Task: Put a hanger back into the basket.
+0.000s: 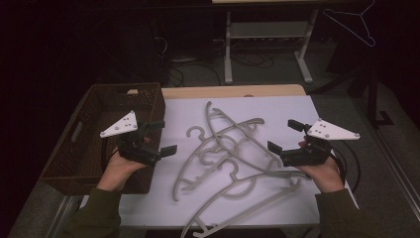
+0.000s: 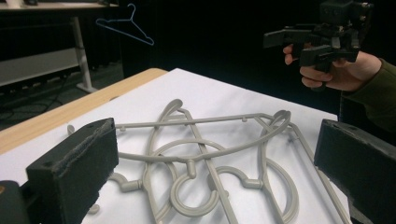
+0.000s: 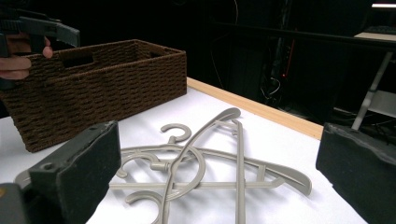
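Note:
Several grey plastic hangers lie tangled in a loose pile on the white sheet in the middle of the table. In the left gripper view the hangers lie just beyond my wide-apart jaws. In the right gripper view the hangers are seen from the other side. My left gripper hovers open above the pile's left edge, beside the basket. On the pile's right my right gripper hovers open too, pointing inward. Neither holds anything.
A brown wicker basket stands on the table's left side, and its woven wall rises behind the pile. A thin wire hanger hangs in the dark background. A desk frame stands beyond the table's far edge.

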Motion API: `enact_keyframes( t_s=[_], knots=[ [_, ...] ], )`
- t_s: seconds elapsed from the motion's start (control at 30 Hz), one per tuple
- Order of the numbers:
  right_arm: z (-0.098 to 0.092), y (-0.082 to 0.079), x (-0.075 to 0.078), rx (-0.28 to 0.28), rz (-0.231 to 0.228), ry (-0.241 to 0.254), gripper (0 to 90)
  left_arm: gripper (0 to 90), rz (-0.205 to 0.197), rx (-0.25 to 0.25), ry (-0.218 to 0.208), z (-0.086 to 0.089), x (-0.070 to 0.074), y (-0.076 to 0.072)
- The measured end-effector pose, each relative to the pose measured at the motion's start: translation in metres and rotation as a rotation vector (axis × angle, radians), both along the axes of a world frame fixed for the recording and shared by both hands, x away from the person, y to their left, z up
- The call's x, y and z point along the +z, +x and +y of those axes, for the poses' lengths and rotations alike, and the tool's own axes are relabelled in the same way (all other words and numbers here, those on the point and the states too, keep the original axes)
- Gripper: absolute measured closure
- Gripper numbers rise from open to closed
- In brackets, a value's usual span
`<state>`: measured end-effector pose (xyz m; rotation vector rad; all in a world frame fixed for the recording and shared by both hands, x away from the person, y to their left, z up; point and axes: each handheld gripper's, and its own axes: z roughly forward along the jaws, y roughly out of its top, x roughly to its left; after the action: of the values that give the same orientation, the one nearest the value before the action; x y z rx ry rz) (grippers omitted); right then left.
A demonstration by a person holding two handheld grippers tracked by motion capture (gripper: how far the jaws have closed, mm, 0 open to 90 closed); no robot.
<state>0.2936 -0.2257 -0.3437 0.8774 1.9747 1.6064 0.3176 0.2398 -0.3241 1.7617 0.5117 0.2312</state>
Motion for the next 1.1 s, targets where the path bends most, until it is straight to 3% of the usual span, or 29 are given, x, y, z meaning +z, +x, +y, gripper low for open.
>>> enact_keyframes(
  t_s=[0.1, 0.13, 0.3, 0.43, 0.5, 0.53, 0.6, 0.7, 0.77, 0.8, 0.9, 0.93, 1.0, 1.03, 1.1],
  knots=[
    [0.0, 0.001, -0.001, -0.004, 0.008, -0.007, 0.0, 0.0, 0.013, 0.008, 0.014, -0.003, 0.0, 0.0],
    [-0.001, 0.002, -0.002, -0.019, 0.029, -0.041, 0.0, 0.0, 0.02, 0.013, 0.031, -0.007, 0.0, -0.001],
    [0.0, 0.004, -0.004, -0.038, 0.074, -0.085, 0.0, 0.0, 0.037, 0.015, 0.067, -0.016, -0.002, -0.002],
    [0.001, 0.01, -0.008, -0.049, 0.134, -0.156, 14.1, 0.0, 0.055, 0.006, 0.099, -0.028, -0.004, -0.004],
    [0.001, 0.012, -0.008, -0.051, 0.157, -0.168, 14.9, 0.0, 0.056, 0.003, 0.104, -0.03, -0.005, -0.004],
    [0.001, 0.018, -0.011, -0.069, 0.195, -0.188, 19.0, 0.0, 0.065, -0.001, 0.111, -0.035, -0.007, -0.005],
    [0.001, 0.02, -0.012, -0.072, 0.206, -0.195, 21.5, 0.0, 0.071, -0.003, 0.117, -0.037, -0.009, -0.005],
    [0.004, 0.035, -0.022, -0.075, 0.292, -0.236, 33.7, 0.0, 0.081, -0.011, 0.126, -0.044, -0.015, -0.005],
    [0.005, 0.037, -0.024, -0.076, 0.301, -0.243, 36.9, 0.0, 0.084, -0.016, 0.127, -0.046, -0.017, -0.005],
    [0.011, 0.045, -0.031, -0.065, 0.33, -0.281, 41.7, 0.0, 0.09, -0.017, 0.132, -0.049, -0.021, -0.005],
    [0.017, 0.053, -0.036, -0.061, 0.364, -0.3, 44.6, 0.0, 0.095, -0.022, 0.141, -0.05, -0.025, -0.004],
    [0.023, 0.061, -0.043, -0.056, 0.407, -0.329, 48.0, 0.0, 0.098, -0.022, 0.142, -0.052, -0.027, -0.004],
    [0.026, 0.065, -0.046, -0.053, 0.41, -0.35, 49.4, 0.0, 0.105, -0.027, 0.149, -0.053, -0.03, -0.004],
    [0.031, 0.073, -0.052, -0.063, 0.457, -0.379, 52.3, 0.0, 0.107, -0.028, 0.15, -0.054, -0.031, -0.003],
    [0.034, 0.076, -0.055, -0.064, 0.474, -0.388, 53.9, 0.0, 0.11, -0.029, 0.154, -0.055, -0.032, -0.003]
  ],
)
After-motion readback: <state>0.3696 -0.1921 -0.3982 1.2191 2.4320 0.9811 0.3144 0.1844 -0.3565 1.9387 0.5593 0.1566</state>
